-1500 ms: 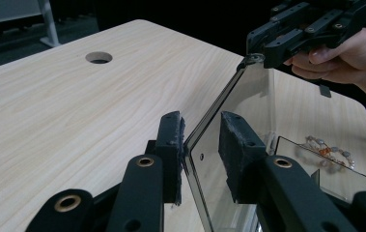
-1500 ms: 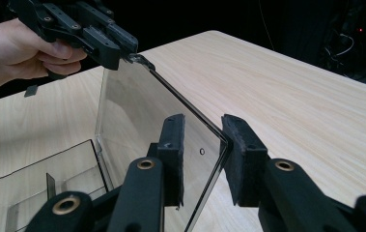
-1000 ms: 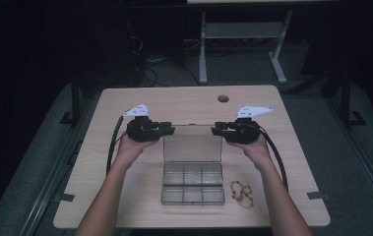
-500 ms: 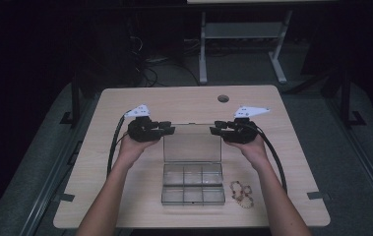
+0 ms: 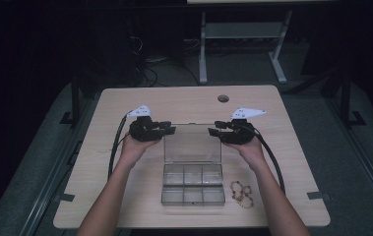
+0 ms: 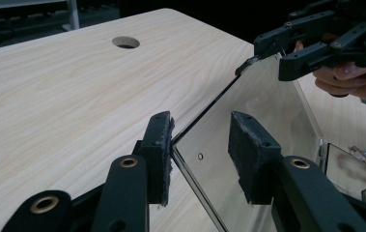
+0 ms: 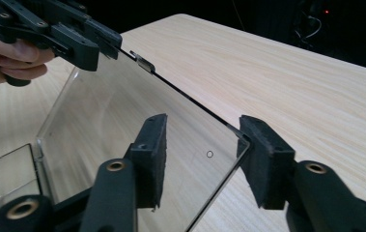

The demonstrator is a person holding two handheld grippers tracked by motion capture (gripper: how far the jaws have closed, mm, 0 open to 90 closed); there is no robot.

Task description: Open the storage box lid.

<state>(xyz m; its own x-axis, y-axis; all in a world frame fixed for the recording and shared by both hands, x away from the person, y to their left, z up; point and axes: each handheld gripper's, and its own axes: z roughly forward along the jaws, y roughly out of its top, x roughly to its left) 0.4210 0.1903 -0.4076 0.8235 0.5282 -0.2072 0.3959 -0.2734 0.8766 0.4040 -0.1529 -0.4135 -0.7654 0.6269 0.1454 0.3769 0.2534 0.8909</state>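
High view showed the clear box [image 5: 193, 184] mid-surface with its lid [image 5: 192, 143] already swung open, while left gripper [image 5: 168, 131] and right gripper [image 5: 214, 132] jaws had just been spreading off the lid's corners, beads [image 5: 241, 192] not yet stowed

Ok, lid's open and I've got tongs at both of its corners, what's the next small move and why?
Probably draw both tongs back off the lid. It already lies tilted back from the box, and the jaws of the left tongs and the right tongs have just been opening, with each lid corner loose between the pads. Then the beads beside the box can be reached.
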